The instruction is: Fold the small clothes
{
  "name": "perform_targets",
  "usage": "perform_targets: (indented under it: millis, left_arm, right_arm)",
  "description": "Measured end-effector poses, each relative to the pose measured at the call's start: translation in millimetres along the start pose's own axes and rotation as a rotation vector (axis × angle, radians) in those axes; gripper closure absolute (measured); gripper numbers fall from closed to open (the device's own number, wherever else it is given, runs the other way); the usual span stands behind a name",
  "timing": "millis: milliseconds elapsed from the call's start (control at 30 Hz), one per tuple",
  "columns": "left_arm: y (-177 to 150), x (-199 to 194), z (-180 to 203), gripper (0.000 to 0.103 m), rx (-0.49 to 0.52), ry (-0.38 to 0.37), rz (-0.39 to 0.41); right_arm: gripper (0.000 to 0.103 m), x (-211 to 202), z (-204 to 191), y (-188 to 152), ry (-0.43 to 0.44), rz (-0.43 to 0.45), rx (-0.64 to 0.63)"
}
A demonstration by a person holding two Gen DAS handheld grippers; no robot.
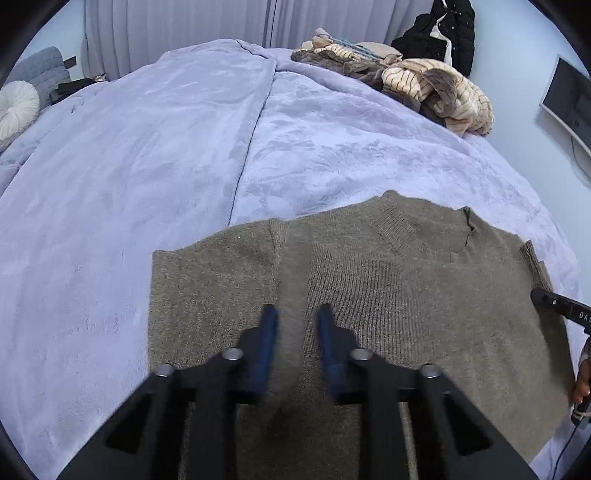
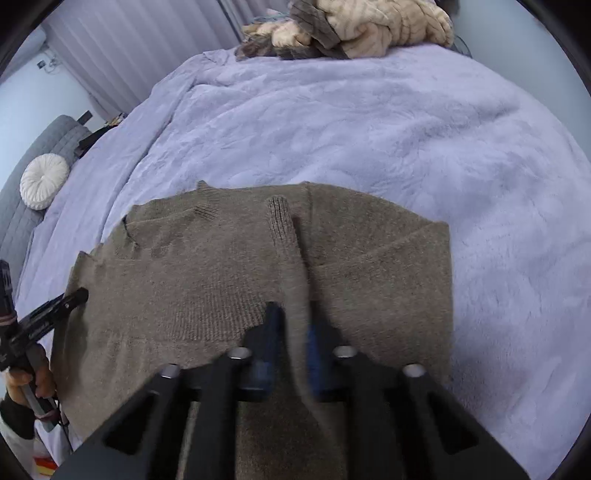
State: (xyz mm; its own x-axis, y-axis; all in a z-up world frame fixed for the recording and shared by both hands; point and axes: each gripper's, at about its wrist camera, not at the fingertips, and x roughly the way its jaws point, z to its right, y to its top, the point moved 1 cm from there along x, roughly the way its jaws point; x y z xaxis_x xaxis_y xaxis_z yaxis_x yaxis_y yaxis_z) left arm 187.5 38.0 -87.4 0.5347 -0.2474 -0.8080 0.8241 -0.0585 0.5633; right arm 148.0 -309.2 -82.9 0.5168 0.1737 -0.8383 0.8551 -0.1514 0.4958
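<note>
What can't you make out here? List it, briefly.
- Sweater, near hem: both views, hidden under the black bodies of the left tool and right tool.
- Sweater fold inside each tool's grip: both views, motion-blurred.
- Clothes pile: right wrist view, cut off by the top edge.
- Wall screen: left wrist view, cut off by the right edge.

Partial white lettering "DA" is legible on the right gripper [image 1: 561, 306], right of the left gripper's jaws. Remainder is cut off.

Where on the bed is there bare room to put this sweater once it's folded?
Bare blanket lies between the brown sweater and the round cushion. The far corner is crowded by piled clothes.
</note>
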Motion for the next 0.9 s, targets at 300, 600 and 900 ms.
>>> perform_targets:
  millis: [300, 600, 900]
  left_arm:
    - [29.6, -37.2, 18.3, 0.096, 0.049, -0.005, 0.162]
    - [15.0, 34.6, -13.3, 0.081, -0.046, 0.106, 0.044]
    - [12.9, -4.5, -46.9, 0.049, -0.162, 0.112, 0.062]
  right_arm:
    - [0.097, -53.6, -33.9, 25.5, -0.050, 0.196, -0.113]
    - [0.096, 29.6, 17.3, 22.9, -0.069, 0.064, 0.058]
    - [0.071, -1.8, 32.0, 19.4, -0.284, 0.153, 0.105]
